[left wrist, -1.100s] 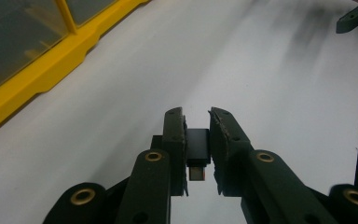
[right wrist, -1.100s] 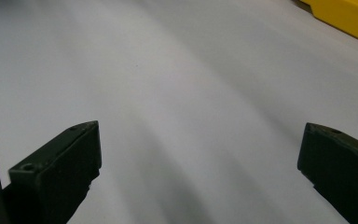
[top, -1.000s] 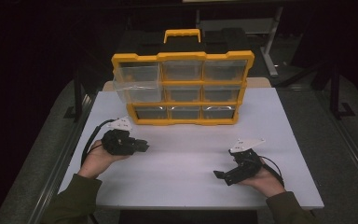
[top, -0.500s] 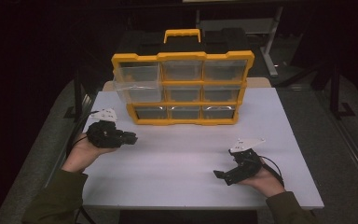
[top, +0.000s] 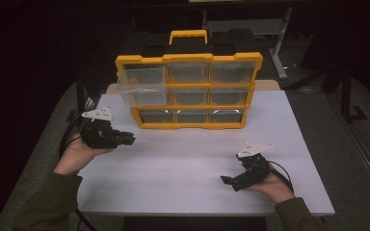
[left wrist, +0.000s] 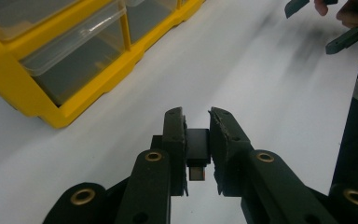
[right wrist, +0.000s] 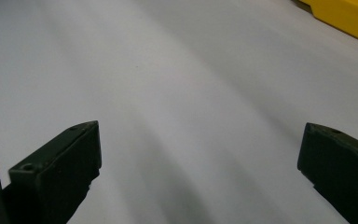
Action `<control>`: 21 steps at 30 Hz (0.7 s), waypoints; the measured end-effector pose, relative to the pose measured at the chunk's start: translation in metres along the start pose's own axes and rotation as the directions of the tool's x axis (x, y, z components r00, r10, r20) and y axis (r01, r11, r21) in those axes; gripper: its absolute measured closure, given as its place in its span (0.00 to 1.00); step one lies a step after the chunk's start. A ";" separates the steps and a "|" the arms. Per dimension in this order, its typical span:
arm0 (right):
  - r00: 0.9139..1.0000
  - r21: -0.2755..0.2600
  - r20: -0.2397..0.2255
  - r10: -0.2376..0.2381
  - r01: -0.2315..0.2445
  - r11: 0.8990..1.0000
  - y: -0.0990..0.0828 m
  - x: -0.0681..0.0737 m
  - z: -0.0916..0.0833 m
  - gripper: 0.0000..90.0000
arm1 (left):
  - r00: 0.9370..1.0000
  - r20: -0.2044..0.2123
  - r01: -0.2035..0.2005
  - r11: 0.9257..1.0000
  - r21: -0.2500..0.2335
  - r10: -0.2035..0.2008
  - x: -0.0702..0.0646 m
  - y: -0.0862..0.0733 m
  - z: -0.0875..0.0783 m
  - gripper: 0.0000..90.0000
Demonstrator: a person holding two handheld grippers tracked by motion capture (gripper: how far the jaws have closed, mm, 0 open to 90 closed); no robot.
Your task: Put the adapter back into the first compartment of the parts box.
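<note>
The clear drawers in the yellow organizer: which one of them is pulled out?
The middle-row drawer in the left column of the yellow organizer. Its clear front juts forward past the yellow frame, while the other drawers sit flush.

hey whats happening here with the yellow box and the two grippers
A person stands at a white table with a gripper in each hand. The left gripper is shut on a small black USB-type part, held above the table near a yellow drawer organizer, whose upper left clear drawer is pulled out. The right gripper rests open and empty low over the table's near right area.
</note>
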State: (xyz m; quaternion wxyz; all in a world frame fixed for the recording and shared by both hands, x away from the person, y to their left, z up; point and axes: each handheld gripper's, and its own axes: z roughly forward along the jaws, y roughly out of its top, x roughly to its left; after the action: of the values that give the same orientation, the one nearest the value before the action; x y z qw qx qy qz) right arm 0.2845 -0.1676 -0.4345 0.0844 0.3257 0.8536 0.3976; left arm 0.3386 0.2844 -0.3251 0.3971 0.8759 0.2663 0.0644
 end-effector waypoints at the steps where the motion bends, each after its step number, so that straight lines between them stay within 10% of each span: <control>1: 1.000 0.000 0.000 -0.001 0.001 1.000 0.000 0.000 0.000 0.00 | 1.000 0.001 0.000 1.000 0.000 0.000 0.001 0.001 -0.002 0.85; 21: 1.000 0.004 0.001 0.000 0.000 1.000 0.000 0.000 0.002 0.00 | 1.000 -0.020 -0.018 1.000 -0.008 0.017 0.004 0.025 -0.039 0.85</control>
State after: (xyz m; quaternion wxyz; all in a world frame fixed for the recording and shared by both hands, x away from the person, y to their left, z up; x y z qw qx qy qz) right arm 0.2855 -0.1665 -0.4353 0.0840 0.3261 0.8542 0.3961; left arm 0.3391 0.2989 -0.2809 0.3974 0.8760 0.2622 0.0774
